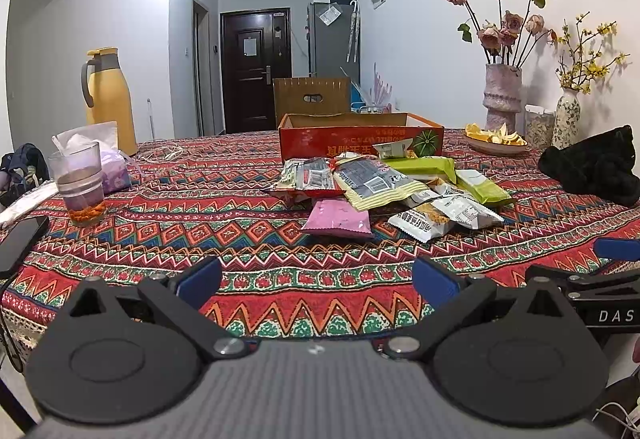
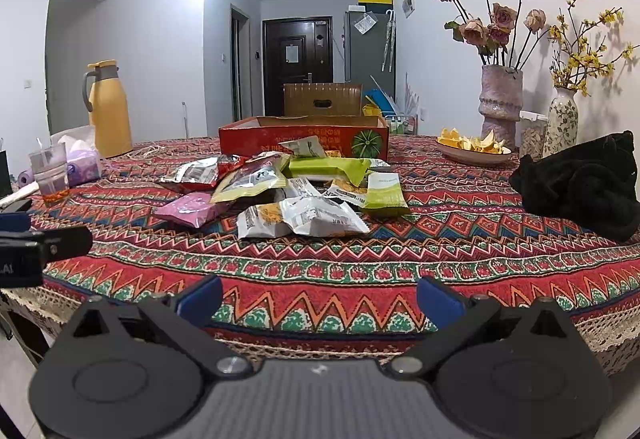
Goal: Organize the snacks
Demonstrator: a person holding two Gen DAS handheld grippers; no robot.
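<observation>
Patterned red cloth covers the worktop, and beyond it we see a hallway with a dark door. Our left gripper and right gripper both hover low at the near edge, fingers spread wide apart and holding nothing. The snack packets lie in a loose heap at the middle of both views, just in front of the red cardboard box, which stands open behind them; a green packet leans against its front wall.

We judge the sorting has not begun: nothing is gripped, and we cannot see into the box. The next move calls for reaching forward to one of the nearest packets, the pink one or the white ones, and pinching a flat crinkly edge.

Bare cloth between us and the heap gives free room. A glass at left and a black bundle at right stand well apart from the path.
</observation>
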